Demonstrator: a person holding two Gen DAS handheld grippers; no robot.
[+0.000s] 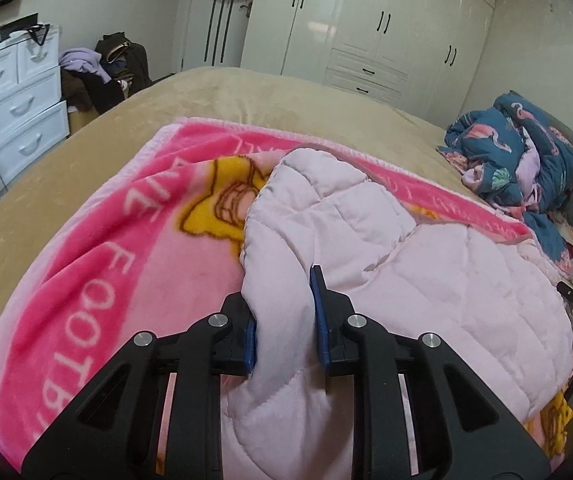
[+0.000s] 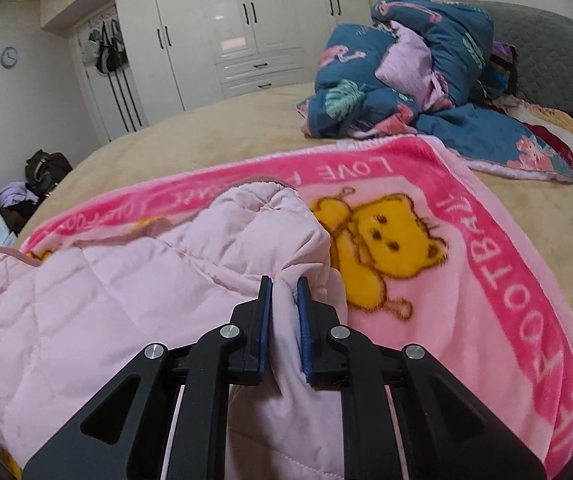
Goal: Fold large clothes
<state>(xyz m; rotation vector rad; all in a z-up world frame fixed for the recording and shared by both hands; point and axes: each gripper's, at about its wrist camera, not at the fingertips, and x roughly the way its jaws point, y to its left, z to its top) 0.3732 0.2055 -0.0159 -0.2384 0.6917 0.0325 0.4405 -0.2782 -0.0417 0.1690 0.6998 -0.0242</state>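
A pale pink quilted jacket (image 1: 426, 264) lies on a pink bear-print blanket (image 1: 98, 264) spread over the bed. My left gripper (image 1: 282, 300) is shut on a bunched fold of the jacket at its left side, with a sleeve stretching away ahead of it. In the right wrist view the jacket (image 2: 106, 296) fills the lower left. My right gripper (image 2: 284, 296) is shut on a fold at the jacket's right edge, beside the yellow bear on the blanket (image 2: 506, 280). The right gripper's black body shows at the far right of the left wrist view.
A crumpled blue flamingo-print quilt (image 2: 426, 80) lies at the head of the tan bed (image 1: 226, 96). White wardrobes (image 1: 374, 28) stand beyond the bed. White drawers (image 1: 14, 92) and a pile of dark clothes (image 1: 106, 68) stand to the left.
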